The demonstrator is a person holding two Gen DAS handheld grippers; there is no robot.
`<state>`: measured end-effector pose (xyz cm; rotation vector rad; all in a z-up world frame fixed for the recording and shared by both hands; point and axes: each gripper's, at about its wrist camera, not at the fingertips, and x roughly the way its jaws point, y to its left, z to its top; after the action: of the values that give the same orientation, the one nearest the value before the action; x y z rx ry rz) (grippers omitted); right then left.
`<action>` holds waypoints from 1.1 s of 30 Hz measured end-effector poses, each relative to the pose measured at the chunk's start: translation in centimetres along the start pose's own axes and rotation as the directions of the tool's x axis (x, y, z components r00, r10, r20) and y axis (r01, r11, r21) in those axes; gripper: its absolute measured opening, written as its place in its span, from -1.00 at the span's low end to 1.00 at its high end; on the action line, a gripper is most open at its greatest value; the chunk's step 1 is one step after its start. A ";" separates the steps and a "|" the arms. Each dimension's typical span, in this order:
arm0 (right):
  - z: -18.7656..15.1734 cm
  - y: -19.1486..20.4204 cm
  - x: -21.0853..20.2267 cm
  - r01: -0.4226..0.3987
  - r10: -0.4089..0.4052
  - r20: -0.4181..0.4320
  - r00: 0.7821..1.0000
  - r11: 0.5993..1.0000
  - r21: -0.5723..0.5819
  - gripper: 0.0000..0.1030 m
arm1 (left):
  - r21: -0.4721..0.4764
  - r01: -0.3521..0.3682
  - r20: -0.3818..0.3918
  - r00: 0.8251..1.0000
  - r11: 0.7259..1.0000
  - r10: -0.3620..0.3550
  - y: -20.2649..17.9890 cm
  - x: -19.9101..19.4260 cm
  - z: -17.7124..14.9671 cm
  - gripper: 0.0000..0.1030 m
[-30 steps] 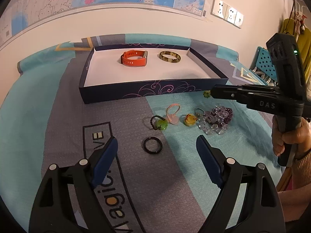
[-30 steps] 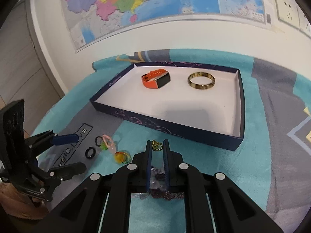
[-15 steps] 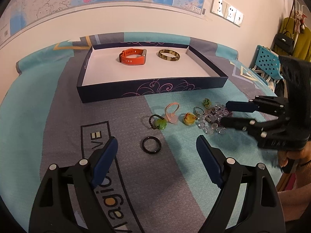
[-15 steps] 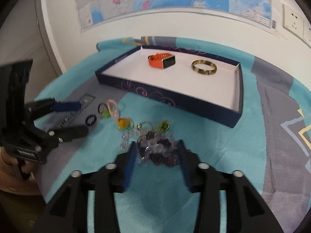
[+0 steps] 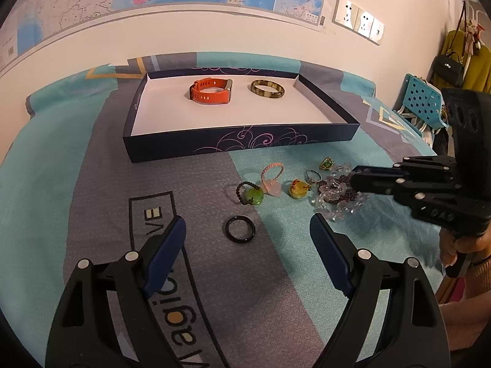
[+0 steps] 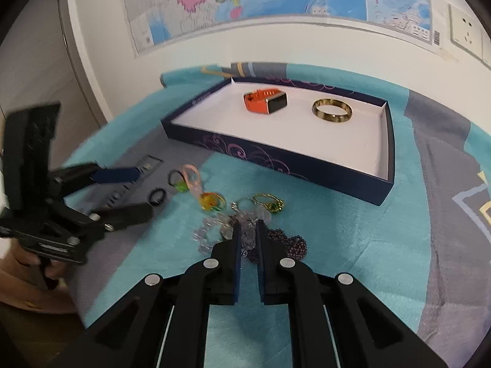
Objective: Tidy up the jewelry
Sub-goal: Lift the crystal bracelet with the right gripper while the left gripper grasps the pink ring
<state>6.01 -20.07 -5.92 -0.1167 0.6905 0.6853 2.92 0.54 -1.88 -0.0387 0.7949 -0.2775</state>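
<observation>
A dark blue tray (image 5: 245,144) (image 6: 276,165) holds an orange watch (image 5: 211,91) (image 6: 265,101) and a brown bangle (image 5: 267,89) (image 6: 332,109). In front of it lie a black ring (image 5: 240,229) (image 6: 157,196), a green charm (image 5: 254,195), a pink charm (image 5: 271,178), a yellow charm (image 5: 298,188) and a heap of clear and purple beads (image 5: 336,194) (image 6: 245,233). My left gripper (image 5: 247,242) is open just before the black ring. My right gripper (image 6: 248,233) (image 5: 357,182) has its jaws nearly closed on the bead heap.
A teal and grey cloth (image 5: 76,184) covers the table. A wall with a map and sockets (image 5: 359,21) stands behind the tray. A blue chair (image 5: 423,98) and hanging bags are at the far right.
My right gripper opened, dropped onto the bead heap and has closed its jaws on it. My left gripper has stayed open over the black ring.
</observation>
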 end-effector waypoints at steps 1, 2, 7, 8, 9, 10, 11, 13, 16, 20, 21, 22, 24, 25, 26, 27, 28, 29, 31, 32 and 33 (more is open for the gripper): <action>0.1 -0.1 -0.3 -0.011 0.011 0.011 1.000 1.000 0.010 -0.86 | 0.002 0.001 0.003 1.000 1.000 -0.001 0.0 -0.1 0.0 0.59; 0.2 -0.2 -0.7 -0.024 0.024 0.024 0.999 0.999 0.024 -0.86 | 0.007 0.004 0.004 1.000 1.000 -0.004 -0.1 -0.1 0.0 0.57; 0.6 -0.6 -2.1 -0.072 0.068 0.067 0.995 0.995 0.064 -0.86 | 0.010 0.019 -0.017 1.000 1.000 -0.019 0.0 0.2 0.0 0.36; 0.6 -0.5 -2.2 -0.076 0.071 0.073 0.995 0.995 0.065 -0.86 | 0.007 0.023 -0.024 0.999 1.000 -0.023 0.0 0.3 -0.1 0.28; 0.6 -0.5 -2.3 -0.078 0.073 0.076 0.994 0.995 0.064 -0.86 | 0.006 0.031 -0.031 0.999 0.999 -0.031 0.1 0.4 -0.1 0.20; 0.6 -0.3 -2.5 -0.081 0.076 0.080 0.994 0.995 0.062 -0.86 | 0.005 0.036 -0.036 0.999 0.999 -0.036 0.1 0.4 -0.1 0.16; 0.7 -0.2 -2.5 -0.083 0.077 0.083 0.994 0.995 0.062 -0.86 | 0.002 0.040 -0.044 0.998 0.999 -0.040 0.1 0.5 -0.1 0.13; 0.8 -0.1 -2.6 -0.093 0.088 0.090 0.992 0.994 0.062 -0.86 | -0.001 0.037 -0.060 0.997 0.999 -0.037 0.2 0.8 -0.1 0.06; 0.9 0.1 -2.7 -0.102 0.095 0.100 0.990 0.993 0.059 -0.86 | 0.006 0.024 -0.072 0.997 1.000 -0.024 0.2 0.9 -0.2 -0.01; 1.1 0.2 -2.7 -0.112 0.105 0.110 0.988 0.992 0.058 -0.86 | 0.034 -0.018 -0.080 0.997 0.999 0.021 0.0 1.1 -0.2 -0.29; 1.2 0.3 -2.7 -0.113 0.107 0.110 0.988 0.992 0.057 -0.86 | 0.041 -0.029 -0.081 0.996 0.999 0.032 0.0 1.0 -0.1 -0.43; 1.2 0.3 -2.6 -0.113 0.106 0.109 0.988 0.992 0.058 -0.86 | 0.052 -0.043 -0.081 0.996 0.998 0.047 -0.1 1.1 -0.1 -0.51; 1.3 0.3 -2.4 -0.116 0.109 0.109 0.988 0.991 0.061 -0.86 | 0.062 -0.050 -0.080 0.995 0.997 0.055 -0.1 1.1 -0.1 -0.57; 1.3 0.3 -2.4 -0.115 0.108 0.108 0.988 0.992 0.060 -0.86 | 0.065 -0.051 -0.080 0.995 0.997 0.056 -0.2 1.1 -0.1 -0.57; 1.3 0.3 -2.3 -0.114 0.107 0.108 0.988 0.992 0.060 -0.86 | 0.069 -0.054 -0.079 0.995 0.996 0.060 -0.3 1.1 -0.1 -0.57; 1.4 0.3 -2.3 -0.117 0.110 0.109 0.988 0.991 0.062 -0.86 | 0.067 -0.052 -0.078 0.995 0.996 0.057 -0.3 1.1 -0.1 -0.57; 1.4 0.3 -2.3 -0.115 0.108 0.109 0.988 0.991 0.062 -0.86 | 0.063 -0.047 -0.077 0.996 0.997 0.052 -0.2 1.0 -0.2 -0.57; 1.4 0.2 -2.3 -0.115 0.107 0.110 0.988 0.992 0.062 -0.86 | 0.057 -0.044 -0.077 0.996 0.997 0.048 -0.1 1.0 -0.2 -0.57; 1.4 0.2 -2.4 -0.115 0.108 0.113 0.988 0.992 0.060 -0.86 | 0.051 -0.037 -0.075 0.996 0.998 0.041 -0.1 0.9 -0.1 -0.57; 1.4 0.2 -2.4 -0.113 0.106 0.114 0.988 0.992 0.060 -0.86 | 0.046 -0.031 -0.074 0.997 0.998 0.034 -0.1 0.8 -0.1 -0.57; 1.4 0.2 -2.5 -0.114 0.106 0.116 0.988 0.992 0.062 -0.86 | 0.043 -0.026 -0.073 0.997 0.999 0.029 0.0 0.8 -0.1 -0.57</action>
<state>5.31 -20.83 -3.23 0.0228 0.6143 0.7673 3.36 0.32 -2.45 0.0224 0.8622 -0.2712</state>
